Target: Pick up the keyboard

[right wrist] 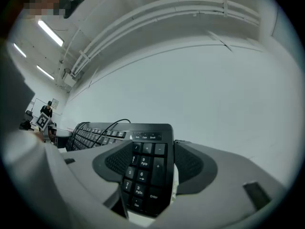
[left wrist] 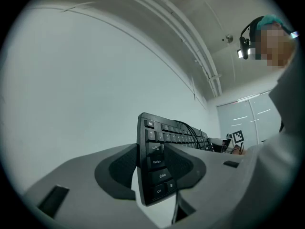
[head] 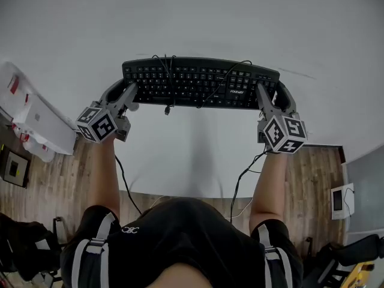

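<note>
A black keyboard [head: 201,81] hangs level in the air over the white table [head: 192,155], held at both ends. My left gripper [head: 123,93] is shut on its left end, the pads pressing on both faces by the Caps Lock and Shift keys [left wrist: 157,168]. My right gripper [head: 273,95] is shut on the right end, clamped over the number pad [right wrist: 143,168]. The keyboard's black cable [head: 171,77] lies bundled across the keys, with its end dangling below the front edge.
A white box with packets [head: 33,119] lies at the table's left edge. Wooden floor shows below the table's near edge, with a small white device [head: 341,200] at the right. A distant person [right wrist: 46,109] stands far off in the right gripper view.
</note>
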The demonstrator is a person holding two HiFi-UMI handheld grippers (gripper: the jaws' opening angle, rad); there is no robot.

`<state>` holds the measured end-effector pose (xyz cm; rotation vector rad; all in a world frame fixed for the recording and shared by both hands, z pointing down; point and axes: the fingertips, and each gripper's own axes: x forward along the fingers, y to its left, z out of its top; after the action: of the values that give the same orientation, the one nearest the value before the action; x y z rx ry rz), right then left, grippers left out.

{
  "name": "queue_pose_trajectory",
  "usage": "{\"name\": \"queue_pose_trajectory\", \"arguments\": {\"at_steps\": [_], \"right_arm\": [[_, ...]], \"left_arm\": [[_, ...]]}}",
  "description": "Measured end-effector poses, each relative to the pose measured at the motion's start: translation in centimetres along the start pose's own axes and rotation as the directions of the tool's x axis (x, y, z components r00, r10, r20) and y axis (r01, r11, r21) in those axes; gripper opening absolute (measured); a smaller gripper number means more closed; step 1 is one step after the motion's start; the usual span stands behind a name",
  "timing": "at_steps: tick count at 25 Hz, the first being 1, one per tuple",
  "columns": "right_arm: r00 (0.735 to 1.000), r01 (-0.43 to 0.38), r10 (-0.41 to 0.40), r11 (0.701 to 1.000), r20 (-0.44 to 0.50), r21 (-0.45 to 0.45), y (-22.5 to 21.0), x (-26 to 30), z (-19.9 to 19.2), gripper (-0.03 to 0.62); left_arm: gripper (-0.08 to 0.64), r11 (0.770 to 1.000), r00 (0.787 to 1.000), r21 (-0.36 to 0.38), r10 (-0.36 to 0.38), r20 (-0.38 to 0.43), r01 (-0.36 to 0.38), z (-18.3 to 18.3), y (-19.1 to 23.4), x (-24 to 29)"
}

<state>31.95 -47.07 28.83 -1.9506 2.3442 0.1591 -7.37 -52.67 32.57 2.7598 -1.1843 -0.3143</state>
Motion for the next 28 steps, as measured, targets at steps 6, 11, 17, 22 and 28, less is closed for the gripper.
{"name": "queue_pose_trajectory", "arguments": {"at_steps": [6,11,17,22,28], "right_arm": [[1.0,0.007,-0.007,1.0,-0.016,0.029,-0.1,0.2,-0.7,0.282],[1.0,0.006,-0.005,0.999,-0.018,0.042,-0.2,0.2,-0.8,0.281],[1.0,0.005,-0.004,0.999,-0.016,0.05,-0.1,0.0,-0.5,0.281],[1.0,0.005,-0.003,0.998,-0.028,0.063,-0.3,0.2,-1.1,0.281],[0.999,0.005,-0.002,0.997,-0.045,0.073,-0.5,0.6,-1.7,0.281]], "left_arm": [[0.175,1.0,1.0,-0.006,0.012,-0.021,-0.012,-0.7,0.5,0.4],[0.175,1.0,1.0,-0.006,0.012,-0.015,-0.012,-0.6,0.4,0.3],[0.173,1.0,1.0,-0.01,0.01,-0.017,-0.01,-0.2,0.1,0.0],[0.173,1.0,1.0,-0.009,0.014,-0.026,-0.014,-0.5,0.3,0.3],[0.173,1.0,0.999,-0.016,0.012,-0.034,-0.012,-0.7,0.6,0.6]]}}
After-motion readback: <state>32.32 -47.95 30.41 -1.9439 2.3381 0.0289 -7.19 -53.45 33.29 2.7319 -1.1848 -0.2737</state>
